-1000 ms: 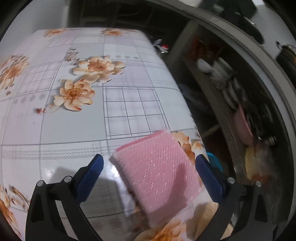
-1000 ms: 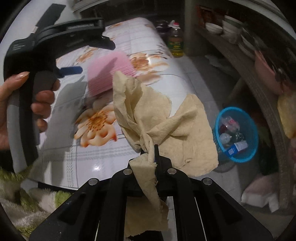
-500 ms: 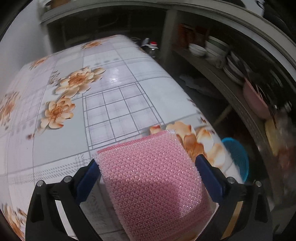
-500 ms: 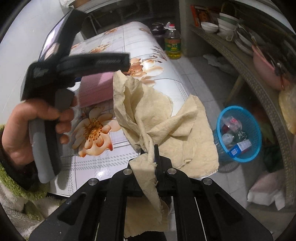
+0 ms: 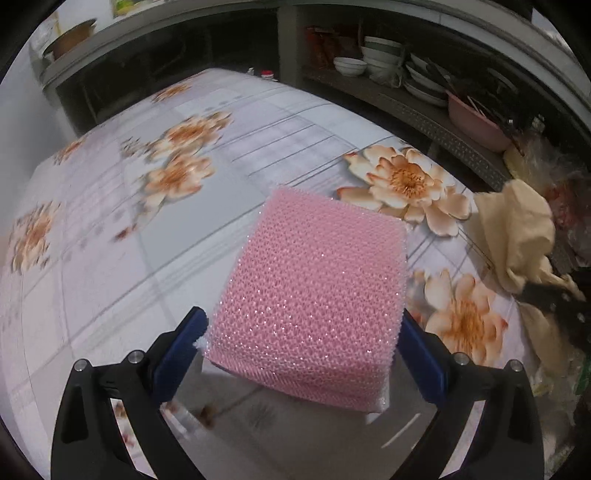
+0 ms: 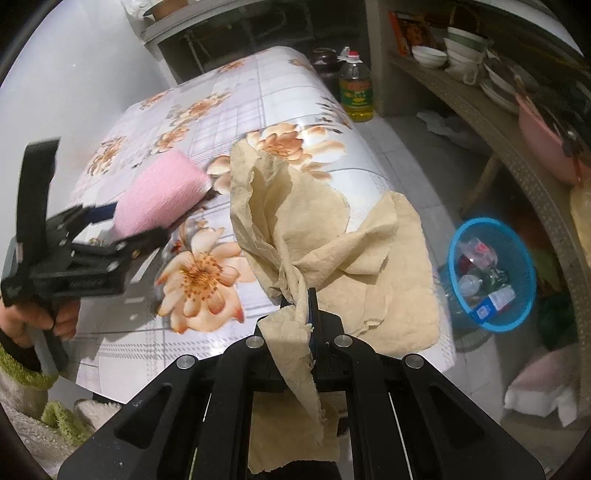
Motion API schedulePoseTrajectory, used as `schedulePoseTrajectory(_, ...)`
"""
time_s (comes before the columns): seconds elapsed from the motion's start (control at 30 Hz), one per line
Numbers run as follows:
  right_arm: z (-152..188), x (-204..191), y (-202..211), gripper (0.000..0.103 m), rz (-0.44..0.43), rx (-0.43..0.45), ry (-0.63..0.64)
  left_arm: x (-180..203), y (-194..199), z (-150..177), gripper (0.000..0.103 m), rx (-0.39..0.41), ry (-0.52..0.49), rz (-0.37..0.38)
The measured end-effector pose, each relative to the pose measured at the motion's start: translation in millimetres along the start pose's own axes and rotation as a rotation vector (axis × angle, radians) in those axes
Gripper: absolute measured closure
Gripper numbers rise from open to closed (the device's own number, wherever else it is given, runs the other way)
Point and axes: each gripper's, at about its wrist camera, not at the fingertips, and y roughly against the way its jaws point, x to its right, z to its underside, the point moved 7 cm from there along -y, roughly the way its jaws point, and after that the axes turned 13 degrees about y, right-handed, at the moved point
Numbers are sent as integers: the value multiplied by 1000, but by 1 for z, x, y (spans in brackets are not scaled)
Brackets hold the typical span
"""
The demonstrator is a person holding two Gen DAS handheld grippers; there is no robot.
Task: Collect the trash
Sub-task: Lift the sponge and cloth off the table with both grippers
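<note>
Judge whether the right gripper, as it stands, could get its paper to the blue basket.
Probably yes: the right gripper grips the paper clear of the table, and the blue basket sits open on the floor to its right, nothing between.

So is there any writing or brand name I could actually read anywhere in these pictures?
None can be read.
Oil bottle label: print too blurred.
Blue-and-white carton in the blue basket: print too small.
Left gripper body: embossed lettering, smeared by motion.
Red packets on the shelf: print illegible.
</note>
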Motion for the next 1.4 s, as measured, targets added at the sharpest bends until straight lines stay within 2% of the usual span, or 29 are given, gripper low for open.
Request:
schedulePoseTrajectory(0.13, -8, -5, -4, 95, -19, 6, 1, -10, 20, -1, 6, 37, 97, 70)
schedulePoseTrajectory(0.23, -10, -7, -5, 93, -18, 4, -2, -12, 35, -3, 6, 73, 121, 117)
schedulePoseTrajectory(0.33, -10, -10, -3, 81, -46, 11, -2, -15, 46, -2, 6, 85, 123, 132)
schedulePoseTrajectory(0.43, -10, -14, -1, 67, -77, 24, -2, -22, 48, 5, 6, 77, 137, 102)
schedulePoseTrajectory(0.5, -11, -18, 2, 54, -73, 37, 14, -25, 47, 8, 6, 71, 153, 96)
schedulePoseTrajectory(0.6, -14, -20, 8, 43, -62, 63, 29, -22, 45, 7, 6, 83, 145, 83)
schedulePoseTrajectory(0.7, -16, -20, 9, 40, -30, 72, 43, -11, 41, 1, 6, 93, 80, 83)
schedulePoseTrajectory(0.77, -17, -18, 7, 40, -16, 70, 45, -3, 33, -3, 6, 98, 21, 57)
schedulePoseTrajectory(0.83, -18, -17, 4, 39, -10, 69, 43, 3, 21, -6, 6, 81, -39, -2)
schedulePoseTrajectory(0.93, -18, -17, -5, 39, 3, 49, 50, 4, 5, -8, 6, 42, -59, -32)
schedulePoseTrajectory(1.03, -19, -19, -8, 44, 38, 44, 71, -1, -4, -8, 6, 5, -47, -38)
schedulePoseTrajectory(1.1, -18, -19, -9, 56, 55, 42, 74, -3, -6, -8, 9, -6, -38, -33)
schedulePoseTrajectory(1.13, -18, -18, -9, 60, 65, 41, 76, -4, -6, -9, 11, -5, -34, -25)
schedulePoseTrajectory(1.23, -16, -14, -8, 78, 80, 43, 81, -4, -5, -12, 21, 2, -30, -28)
schedulePoseTrajectory(1.27, -16, -12, -8, 91, 83, 44, 78, -4, -5, -12, 22, -3, -22, -31)
schedulePoseTrajectory(1.3, -16, -9, -8, 98, 76, 44, 70, -4, -5, -13, 23, -3, -17, -33)
schedulePoseTrajectory(1.4, -16, -3, -7, 101, 9, 59, 21, -2, -4, -13, 24, -4, -11, -41)
